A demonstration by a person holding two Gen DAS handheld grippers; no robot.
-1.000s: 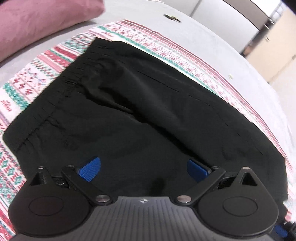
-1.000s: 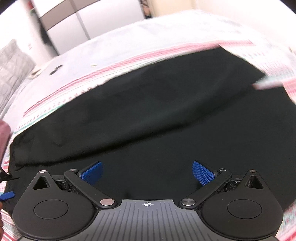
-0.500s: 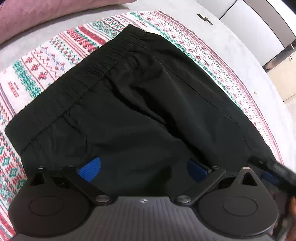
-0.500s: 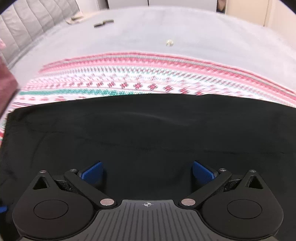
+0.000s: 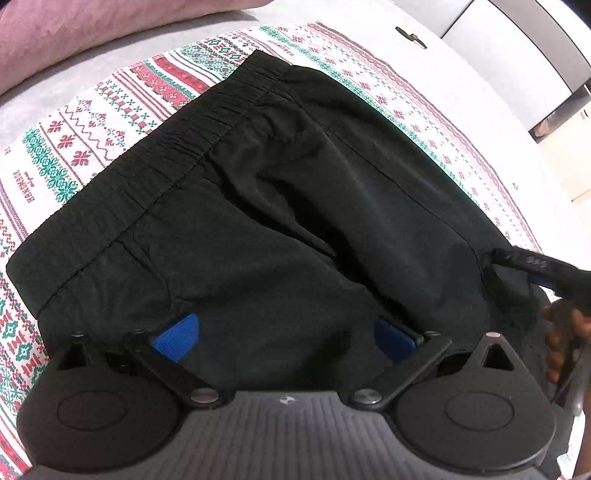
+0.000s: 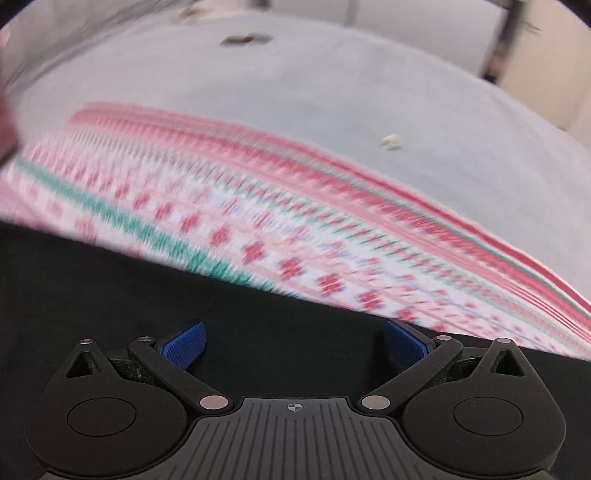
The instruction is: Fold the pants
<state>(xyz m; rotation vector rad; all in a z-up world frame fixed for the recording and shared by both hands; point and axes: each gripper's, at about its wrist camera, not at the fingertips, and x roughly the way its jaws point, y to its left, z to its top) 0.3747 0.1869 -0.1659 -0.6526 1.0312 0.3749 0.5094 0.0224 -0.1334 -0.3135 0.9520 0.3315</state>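
Nearest the left wrist lens, left gripper spread wide over black cloth, blue pads apart and gripping nothing. Same for the right gripper: jaws wide, nothing between them, poised over the near edge of the dark fabric, view blurred.

Just beyond, black pants lying flat on a patterned blanket, elastic waistband toward the far left, one layer apparently laid over another with a diagonal ridge through the middle. Judging by the compact shape, probably folded at least once lengthwise and possibly across; hard to tell how many folds. Likely left: a final fold or some smoothing of the creases near the waistband.

At the right edge of the left view, the other gripper's finger touching or just over the pants' far corner, with a hand behind it.

Farther off, grey bedding, a pink pillow, a small dark object and a pale scrap well apart from the pants. Nothing seen blocking the next fold.
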